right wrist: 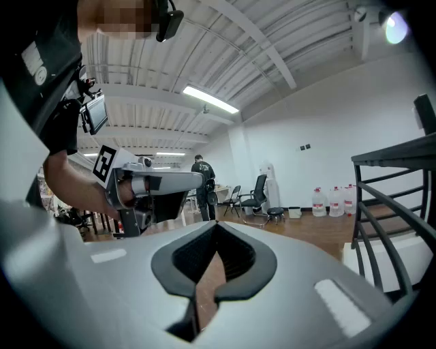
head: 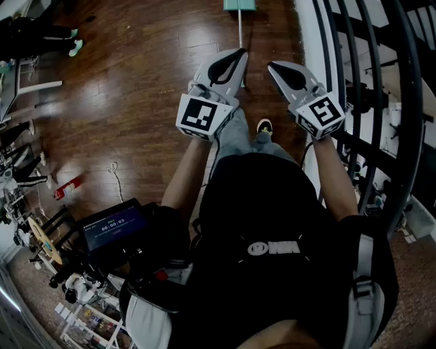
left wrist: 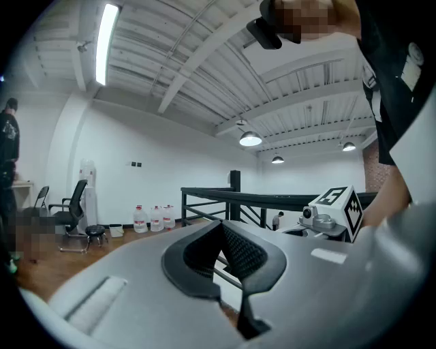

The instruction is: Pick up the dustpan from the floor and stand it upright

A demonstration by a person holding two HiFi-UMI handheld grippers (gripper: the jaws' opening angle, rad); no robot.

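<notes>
The dustpan (head: pixel 240 4) lies on the wooden floor (head: pixel 150 75). Only the near edge of its pale teal pan shows, cut off by the top of the head view, and a thin, pale, straight handle runs from it back toward the person. The rest of the pan's shape is out of sight.

The left tongs (head: pixel 239 52) are held over the near stretch of that handle, their tips just to its left. Their own view shows them clenched, tips (left wrist: pixel 221 225) pressed together with nothing between them. The head view does not show whether they touch the handle.

The right tongs (head: pixel 272 65) sit just right of the handle's near end, apart from it. They too are clamped tip to tip (right wrist: pixel 216 225) and hold nothing.

The person's shoe (head: pixel 264 127) stands on the floor past the handle's near end, on the side away from the pan. A black railing (head: pixel 402 102) runs along to the right of the dustpan.

Well to the dustpan's left, and nearer the person, a red fire extinguisher (head: pixel 67 188) lies on the floor. A dark screen (head: pixel 112 226) showing a timer sits nearer still.
</notes>
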